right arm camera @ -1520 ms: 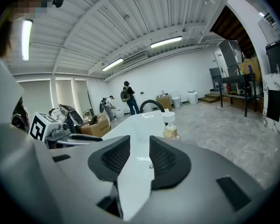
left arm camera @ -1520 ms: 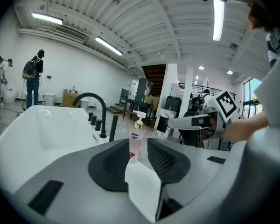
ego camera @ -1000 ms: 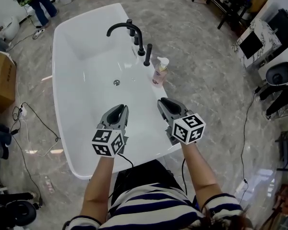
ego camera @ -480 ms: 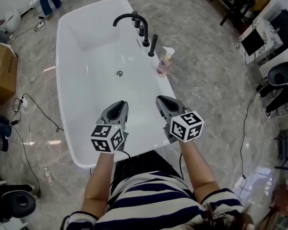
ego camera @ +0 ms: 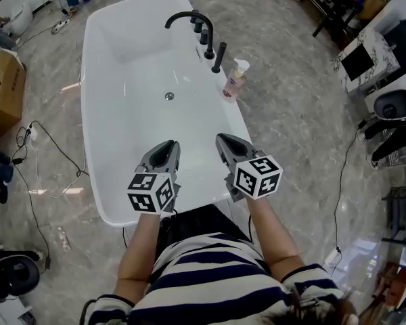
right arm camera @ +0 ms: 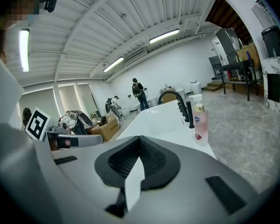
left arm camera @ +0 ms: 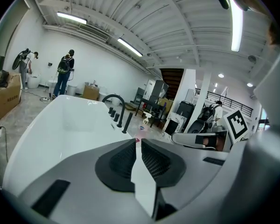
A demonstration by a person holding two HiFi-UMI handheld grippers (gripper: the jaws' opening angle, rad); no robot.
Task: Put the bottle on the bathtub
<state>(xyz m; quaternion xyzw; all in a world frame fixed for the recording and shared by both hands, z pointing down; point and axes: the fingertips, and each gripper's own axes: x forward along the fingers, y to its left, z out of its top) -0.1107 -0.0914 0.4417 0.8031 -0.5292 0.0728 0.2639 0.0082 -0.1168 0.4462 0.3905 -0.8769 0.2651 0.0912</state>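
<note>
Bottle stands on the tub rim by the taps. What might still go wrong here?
1. The pump bottle stands upright on the narrow bathtub rim, seemingly near its outer edge; a bump might tip it onto the floor or into the tub.
2. It stands close to the black tap handle, so any regrasp there looks cramped.

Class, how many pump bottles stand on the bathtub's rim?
1. The pink pump bottle stands on the white bathtub's right rim, beside the black faucet fittings, on the side nearer the person. No other shows, though part of the near rim is covered.
</note>
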